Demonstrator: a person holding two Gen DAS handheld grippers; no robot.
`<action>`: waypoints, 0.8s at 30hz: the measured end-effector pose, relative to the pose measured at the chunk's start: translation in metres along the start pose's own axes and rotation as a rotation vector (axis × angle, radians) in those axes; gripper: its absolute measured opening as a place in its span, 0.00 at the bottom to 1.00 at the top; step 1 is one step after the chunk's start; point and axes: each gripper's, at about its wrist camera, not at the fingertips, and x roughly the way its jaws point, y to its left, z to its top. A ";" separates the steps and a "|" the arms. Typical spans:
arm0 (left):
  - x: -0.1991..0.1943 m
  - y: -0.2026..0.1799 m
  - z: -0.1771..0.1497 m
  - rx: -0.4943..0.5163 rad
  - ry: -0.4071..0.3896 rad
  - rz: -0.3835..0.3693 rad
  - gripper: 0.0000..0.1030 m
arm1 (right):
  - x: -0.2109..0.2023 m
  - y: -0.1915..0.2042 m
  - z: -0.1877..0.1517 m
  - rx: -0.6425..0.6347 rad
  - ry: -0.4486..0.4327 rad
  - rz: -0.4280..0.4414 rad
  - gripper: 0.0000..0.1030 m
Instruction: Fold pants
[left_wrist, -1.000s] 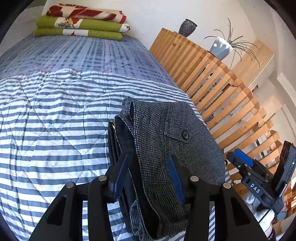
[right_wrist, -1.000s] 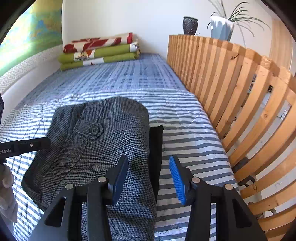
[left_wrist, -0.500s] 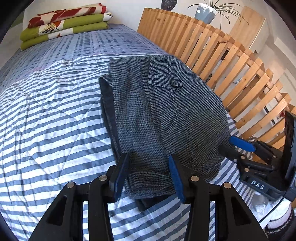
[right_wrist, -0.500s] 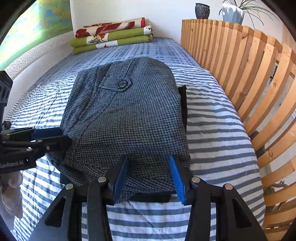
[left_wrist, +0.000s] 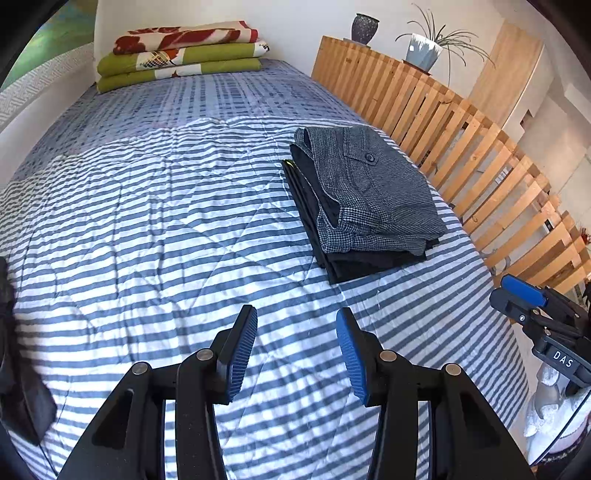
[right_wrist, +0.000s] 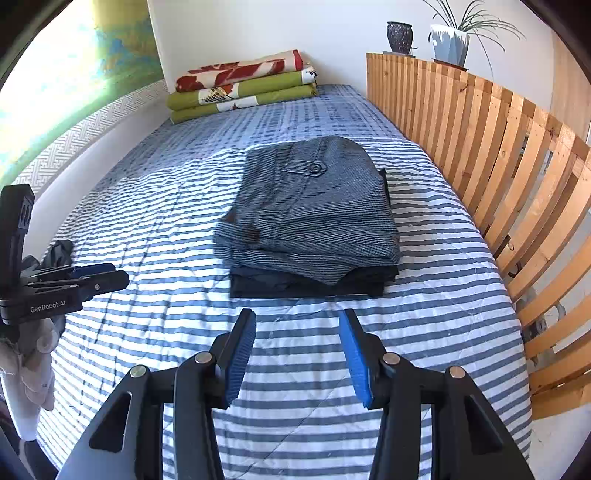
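Grey houndstooth pants (left_wrist: 373, 195) (right_wrist: 314, 206) lie folded into a compact rectangle on top of a folded black garment (left_wrist: 354, 262) (right_wrist: 306, 286), near the bed's right side. My left gripper (left_wrist: 295, 349) stands open above the striped quilt, well short of the stack and to its left. My right gripper (right_wrist: 297, 347) is open too, just in front of the stack's near edge, nothing between its blue pads. Each gripper shows at the edge of the other's view: the right gripper (left_wrist: 524, 295), and the left gripper (right_wrist: 88, 278), held by a gloved hand (right_wrist: 29, 369).
A blue-and-white striped quilt (right_wrist: 332, 387) covers the bed. Folded green and red blankets (left_wrist: 181, 55) are stacked at the head. A wooden slat rail (right_wrist: 498, 166) runs along the right side, with a vase (right_wrist: 399, 31) and potted plant (right_wrist: 448, 42) behind. Dark cloth (left_wrist: 18, 369) lies at the left edge.
Both grippers have let go of the pants and pulled back toward the foot of the bed. The folded pants now rest flat on the black garment.
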 end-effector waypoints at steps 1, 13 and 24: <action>-0.015 0.002 -0.007 -0.004 -0.010 0.000 0.48 | -0.010 0.010 -0.003 -0.006 -0.010 0.006 0.44; -0.147 0.008 -0.130 0.054 -0.088 0.066 0.60 | -0.108 0.126 -0.080 -0.051 -0.097 -0.051 0.57; -0.198 -0.014 -0.231 0.042 -0.150 0.090 0.68 | -0.156 0.155 -0.156 0.027 -0.120 -0.128 0.59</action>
